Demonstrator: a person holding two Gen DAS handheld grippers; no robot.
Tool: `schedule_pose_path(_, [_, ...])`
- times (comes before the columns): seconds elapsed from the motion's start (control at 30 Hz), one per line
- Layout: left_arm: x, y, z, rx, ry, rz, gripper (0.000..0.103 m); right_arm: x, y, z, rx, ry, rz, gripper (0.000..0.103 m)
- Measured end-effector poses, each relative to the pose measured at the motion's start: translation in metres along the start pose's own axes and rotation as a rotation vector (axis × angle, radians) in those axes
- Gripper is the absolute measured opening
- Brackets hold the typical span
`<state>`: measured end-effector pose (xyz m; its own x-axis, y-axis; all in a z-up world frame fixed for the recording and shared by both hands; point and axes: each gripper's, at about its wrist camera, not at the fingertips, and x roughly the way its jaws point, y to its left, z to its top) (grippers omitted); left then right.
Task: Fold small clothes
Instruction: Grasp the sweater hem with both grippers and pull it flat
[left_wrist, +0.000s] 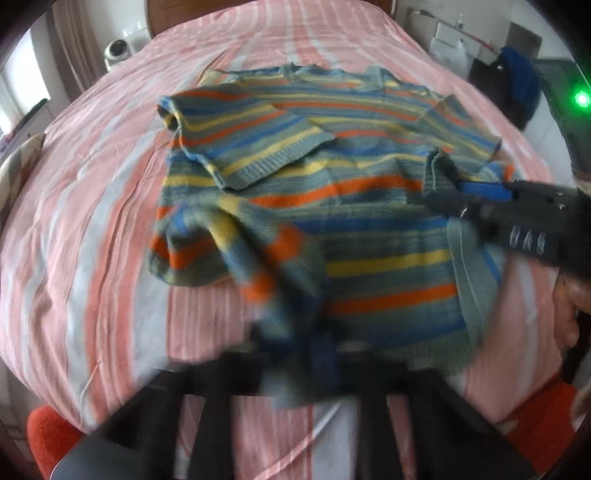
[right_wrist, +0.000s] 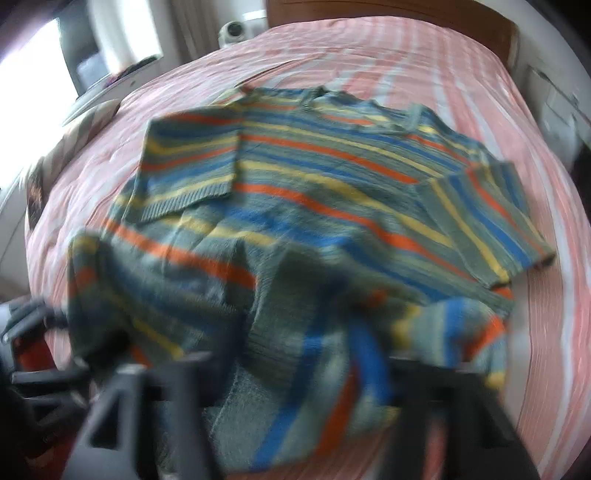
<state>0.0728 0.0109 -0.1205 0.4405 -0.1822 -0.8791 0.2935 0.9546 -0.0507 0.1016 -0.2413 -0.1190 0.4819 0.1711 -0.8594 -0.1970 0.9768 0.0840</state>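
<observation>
A small striped knit sweater (left_wrist: 332, 177) in grey-green, blue, yellow and orange lies on the bed, both short sleeves folded in over the chest. It also shows in the right wrist view (right_wrist: 332, 177). My left gripper (left_wrist: 306, 373) is shut on the sweater's bottom hem at its left corner and lifts it; the cloth bunches over the fingers. My right gripper (right_wrist: 295, 369) is shut on the hem at the right corner, cloth draped between the fingers. The right gripper also shows in the left wrist view (left_wrist: 480, 195), beside the sweater's right edge. Both views are motion-blurred.
The bed has a pink and white striped cover (left_wrist: 110, 221) and a wooden headboard (right_wrist: 388, 11) at the far end. A window (right_wrist: 29, 55) and a round white device (left_wrist: 118, 51) stand at the left. Dark furniture (left_wrist: 517, 92) stands at the right.
</observation>
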Motion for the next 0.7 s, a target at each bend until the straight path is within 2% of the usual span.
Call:
schedule_pose_path(0.03, [-0.008, 0.007, -0.002, -0.022, -0.006, -0.032, 0.008, -0.013, -0.008, -0.003, 0.056, -0.028, 0.028, 0.008])
schedule_pose_path(0.17, [-0.053, 0.044, -0.02, -0.107, 0.002, -0.2, 0.008, -0.08, -0.032, -0.032, 0.124, -0.087, 0.134, 0.009])
schedule_pose_path(0.27, [-0.079, 0.054, -0.041, -0.076, 0.015, -0.224, 0.008, -0.131, -0.041, -0.079, 0.109, -0.076, 0.178, 0.009])
schedule_pose_path(0.4, [-0.069, 0.048, -0.063, -0.046, 0.078, -0.23, 0.008, -0.136, -0.044, -0.139, 0.087, 0.006, 0.13, 0.012])
schedule_pose_path(0.43, [-0.064, 0.046, -0.067, -0.044, 0.091, -0.224, 0.008, -0.129, -0.045, -0.154, 0.091, 0.028, 0.123, 0.023])
schedule_pose_path(0.47, [-0.057, 0.045, -0.072, -0.048, 0.112, -0.211, 0.008, -0.12, -0.048, -0.167, 0.11, 0.066, 0.115, 0.04])
schedule_pose_path(0.53, [-0.052, 0.046, -0.075, -0.057, 0.129, -0.214, 0.01, -0.116, -0.054, -0.181, 0.14, 0.086, 0.106, 0.051])
schedule_pose_path(0.6, [-0.053, 0.047, -0.077, -0.052, 0.128, -0.202, 0.014, -0.121, -0.064, -0.185, 0.185, 0.062, 0.157, 0.056])
schedule_pose_path(0.67, [-0.053, 0.051, -0.08, -0.039, 0.122, -0.185, 0.019, -0.129, -0.07, -0.184, 0.215, 0.033, 0.218, 0.072])
schedule_pose_path(0.7, [-0.054, 0.054, -0.084, -0.034, 0.123, -0.176, 0.02, -0.133, -0.073, -0.183, 0.223, 0.019, 0.251, 0.075])
